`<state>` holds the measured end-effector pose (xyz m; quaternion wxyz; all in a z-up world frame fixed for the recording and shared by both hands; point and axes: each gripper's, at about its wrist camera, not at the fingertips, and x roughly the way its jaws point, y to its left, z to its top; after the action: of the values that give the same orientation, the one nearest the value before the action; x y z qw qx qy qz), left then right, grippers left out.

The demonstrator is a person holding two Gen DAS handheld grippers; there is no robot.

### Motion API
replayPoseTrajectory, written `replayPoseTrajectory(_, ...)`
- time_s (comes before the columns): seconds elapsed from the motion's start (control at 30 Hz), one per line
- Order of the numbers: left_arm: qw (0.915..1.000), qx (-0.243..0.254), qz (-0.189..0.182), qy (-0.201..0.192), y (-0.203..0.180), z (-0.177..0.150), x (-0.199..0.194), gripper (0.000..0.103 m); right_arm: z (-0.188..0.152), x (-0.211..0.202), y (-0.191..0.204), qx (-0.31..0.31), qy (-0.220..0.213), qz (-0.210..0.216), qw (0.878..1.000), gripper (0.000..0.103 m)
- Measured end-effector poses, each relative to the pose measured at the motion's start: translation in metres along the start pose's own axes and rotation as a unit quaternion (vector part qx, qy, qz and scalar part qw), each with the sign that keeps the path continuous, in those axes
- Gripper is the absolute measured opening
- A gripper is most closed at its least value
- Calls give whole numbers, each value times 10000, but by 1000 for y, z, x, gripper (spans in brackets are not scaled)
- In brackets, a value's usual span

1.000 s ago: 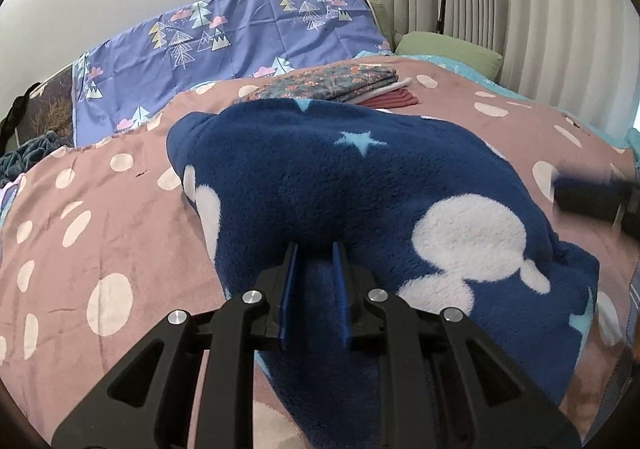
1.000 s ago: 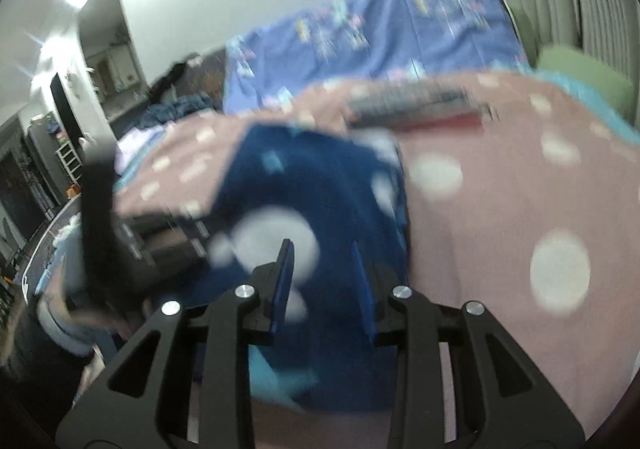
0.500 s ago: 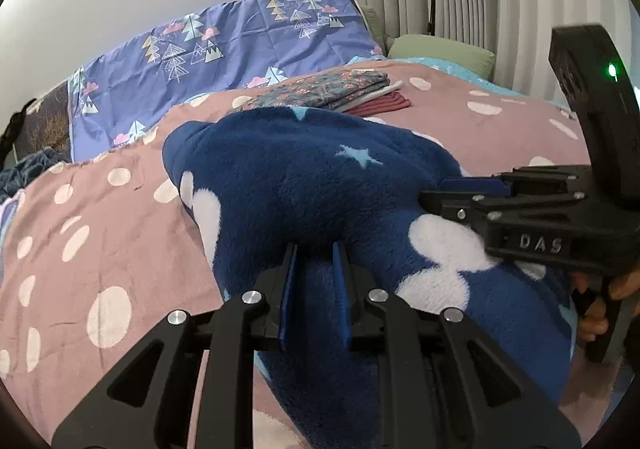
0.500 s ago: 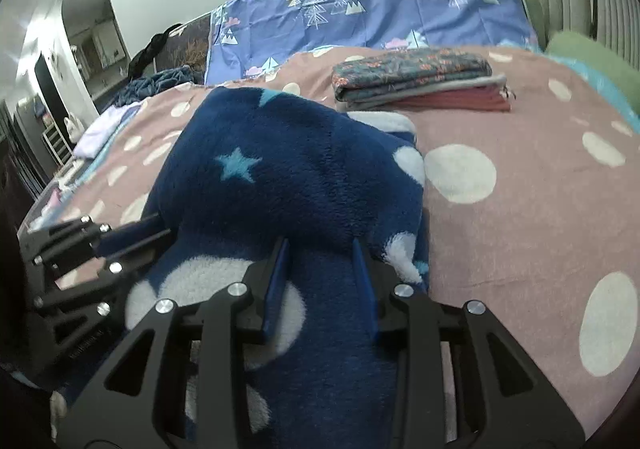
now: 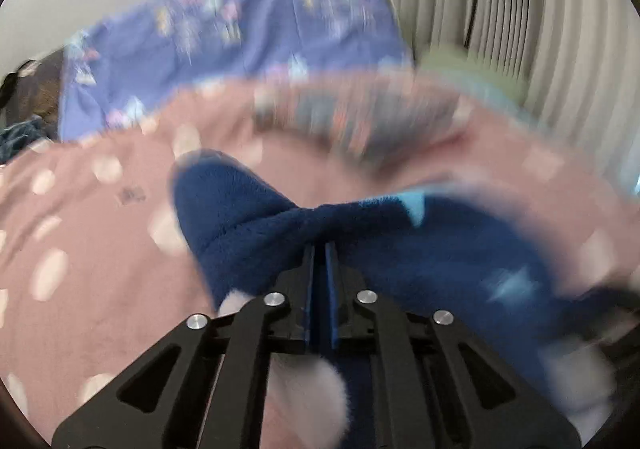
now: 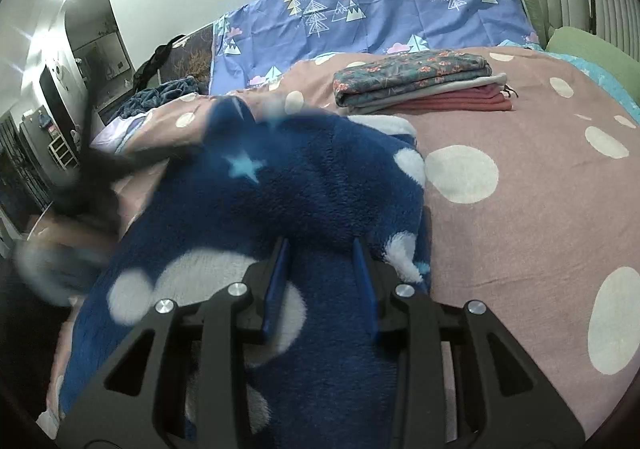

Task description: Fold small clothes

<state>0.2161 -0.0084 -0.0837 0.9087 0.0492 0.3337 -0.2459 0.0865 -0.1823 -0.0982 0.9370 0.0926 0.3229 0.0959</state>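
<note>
Fleece garment (image 6: 312, 185) lies on the bedspread (image 6: 520, 217), centre-left in my right view. Folded stack (image 6: 420, 83) sits behind it, upper right. Hanging sheet (image 6: 380, 17) stands behind the stack; pillow (image 6: 588, 49) far right.

The bed (image 6: 520, 209), covered in pink spotted bedding, lies open to the right of the blue fleece garment (image 6: 312, 189); a gripper could pass freely across this stretch. Farther back, a stack of folded clothes (image 6: 420, 83) occupies the middle of the bed, near the garment's far edge but apart from it. Behind the stack, a purple patterned sheet (image 6: 380, 21) rises as a barrier along the wall. A green pillow (image 6: 588, 49) blocks the far right corner. To the left of the garment, the bedding is bare up to the bed's edge, where dark clutter stands beyond.
</note>
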Motion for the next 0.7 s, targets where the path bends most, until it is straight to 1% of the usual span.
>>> replayPoseTrajectory(0.03,9991,-338,-238,-54,11,0,-1,8,1,3,0,13,23,22,10000,33)
replayPoseTrajectory(0.07,9973,-634,-357,-52,16,2,-4,7,1,3,0,-11,20,5,10000,33)
replayPoseTrajectory(0.1,9979,-575,-305,-44,14,2,-5,7,0,2,0,-25,22,12,10000,33)
replayPoseTrajectory(0.13,9990,-403,-158,-67,8,1,-7,7,0,1,0,-29,14,26,10000,33)
replayPoseTrajectory(0.2,9993,-369,-105,-5,8,7,-13,7,0,1,0,-22,6,67,10000,33)
replayPoseTrajectory(0.27,9994,-306,-91,-102,4,14,-26,8,-1,0,-1,-14,-10,78,10000,33)
replayPoseTrajectory(0.33,9987,-328,-171,-336,6,24,-43,13,-2,-1,-2,20,-43,87,10000,33)
replayPoseTrajectory(0.37,9980,-330,-99,-522,8,29,-50,17,-2,-1,-2,35,-45,92,9999,33)
replayPoseTrajectory(0.4,9974,-319,71,-639,12,34,-53,22,-1,-1,-2,38,-44,88,9999,33)
replayPoseTrajectory(0.43,9973,-302,272,-608,16,36,-48,24,-1,-1,-1,31,-46,73,10000,33)
replayPoseTrajectory(0.47,9973,-280,490,-460,22,36,-37,25,-2,-1,-1,21,-47,64,10000,33)
replayPoseTrajectory(0.5,9972,-315,669,-65,34,31,-12,31,-2,-1,0,12,-52,60,10000,33)
replayPoseTrajectory(0.53,9970,-407,645,160,43,24,5,36,-1,-1,0,14,-52,72,10000,33)
replayPoseTrajectory(0.57,9958,-798,394,207,57,15,17,39,-1,0,0,22,-52,71,10000,33)
replayPoseTrajectory(0.6,9933,-1128,184,178,66,13,17,39,-1,-1,0,28,-52,59,10000,33)
replayPoseTrajectory(0.63,9878,-1546,-27,164,75,11,15,39,-1,-1,0,14,-56,53,10000,33)
replayPoseTrajectory(0.7,9901,-1393,93,156,71,12,14,39,-2,-1,0,20,-62,58,10000,33)
